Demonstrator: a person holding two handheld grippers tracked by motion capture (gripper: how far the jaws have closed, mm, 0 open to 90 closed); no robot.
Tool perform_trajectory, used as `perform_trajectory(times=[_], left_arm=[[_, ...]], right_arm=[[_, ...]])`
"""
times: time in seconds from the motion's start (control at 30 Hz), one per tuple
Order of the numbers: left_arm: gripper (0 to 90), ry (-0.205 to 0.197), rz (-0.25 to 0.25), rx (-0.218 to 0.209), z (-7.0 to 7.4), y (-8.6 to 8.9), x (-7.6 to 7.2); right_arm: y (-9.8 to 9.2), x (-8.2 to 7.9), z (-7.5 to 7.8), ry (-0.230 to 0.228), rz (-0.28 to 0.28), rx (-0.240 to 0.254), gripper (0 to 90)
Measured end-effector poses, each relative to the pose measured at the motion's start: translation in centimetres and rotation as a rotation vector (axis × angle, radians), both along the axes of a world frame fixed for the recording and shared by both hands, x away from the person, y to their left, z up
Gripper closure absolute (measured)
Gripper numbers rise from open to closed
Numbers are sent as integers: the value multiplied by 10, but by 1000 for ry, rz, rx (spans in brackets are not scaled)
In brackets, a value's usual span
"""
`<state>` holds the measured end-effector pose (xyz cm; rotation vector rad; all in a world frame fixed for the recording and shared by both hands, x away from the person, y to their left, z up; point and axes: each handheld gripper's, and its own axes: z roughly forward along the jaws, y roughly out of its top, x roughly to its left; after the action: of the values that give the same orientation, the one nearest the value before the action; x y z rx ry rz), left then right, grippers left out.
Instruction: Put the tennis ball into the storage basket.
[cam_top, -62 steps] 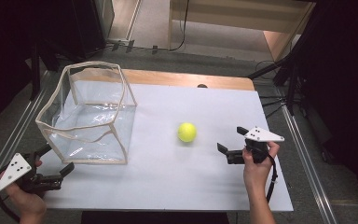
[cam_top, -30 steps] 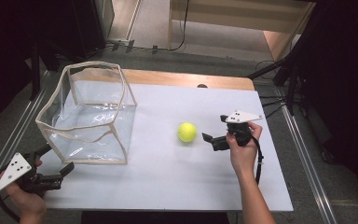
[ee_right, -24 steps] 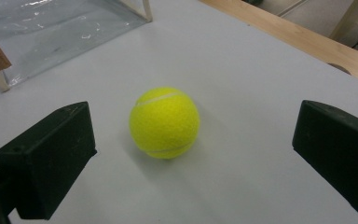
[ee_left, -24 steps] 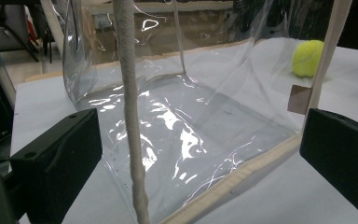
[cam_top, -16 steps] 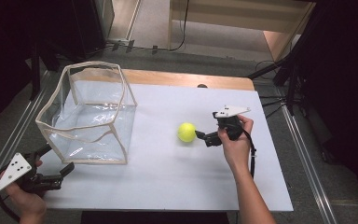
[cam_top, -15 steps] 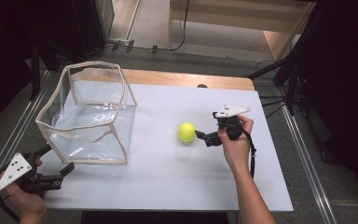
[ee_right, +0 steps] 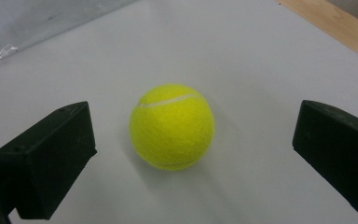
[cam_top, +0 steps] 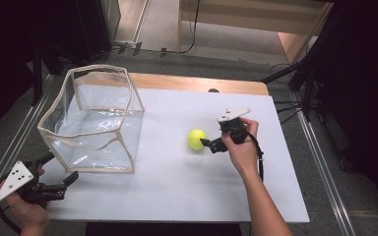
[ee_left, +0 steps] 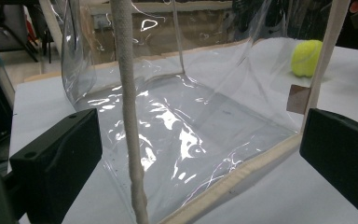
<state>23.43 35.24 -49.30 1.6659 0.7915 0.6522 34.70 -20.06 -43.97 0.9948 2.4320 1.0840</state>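
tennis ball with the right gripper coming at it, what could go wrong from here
1. The tennis ball sits free on the smooth white table, between the open jaws of the right gripper but untouched. If one jaw meets it first, it could roll away.

2. The clear bag has soft, sagging walls, and the left gripper is open beside it without holding it. A dropped ball might push the rim in or tip the bag.

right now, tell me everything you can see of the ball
The ball is a bright yellow-green tennis ball with a fuzzy felt look and one white curved seam near its top. It sits alone on the white table, right of the clear bag. The right gripper points at it with jaws wide open to either side, not touching it.
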Motion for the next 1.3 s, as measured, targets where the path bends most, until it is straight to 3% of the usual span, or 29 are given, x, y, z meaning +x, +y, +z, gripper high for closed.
perform_trajectory(times=[0.27,0.3,0.47,0.63,1.3], left_arm=[[0,1,0,-1,0,0,0],[0,1,-1,-1,0,0,0],[0,1,-2,2,0,0,0],[0,1,-4,1,0,1,0],[0,0,-4,0,0,0,0]], right_arm=[[8,8,-4,50,31,-29,0],[12,11,-6,71,40,-48,0],[18,16,-9,91,60,-81,0],[26,23,-16,149,73,-112,32],[44,37,-33,252,120,-187,73]])
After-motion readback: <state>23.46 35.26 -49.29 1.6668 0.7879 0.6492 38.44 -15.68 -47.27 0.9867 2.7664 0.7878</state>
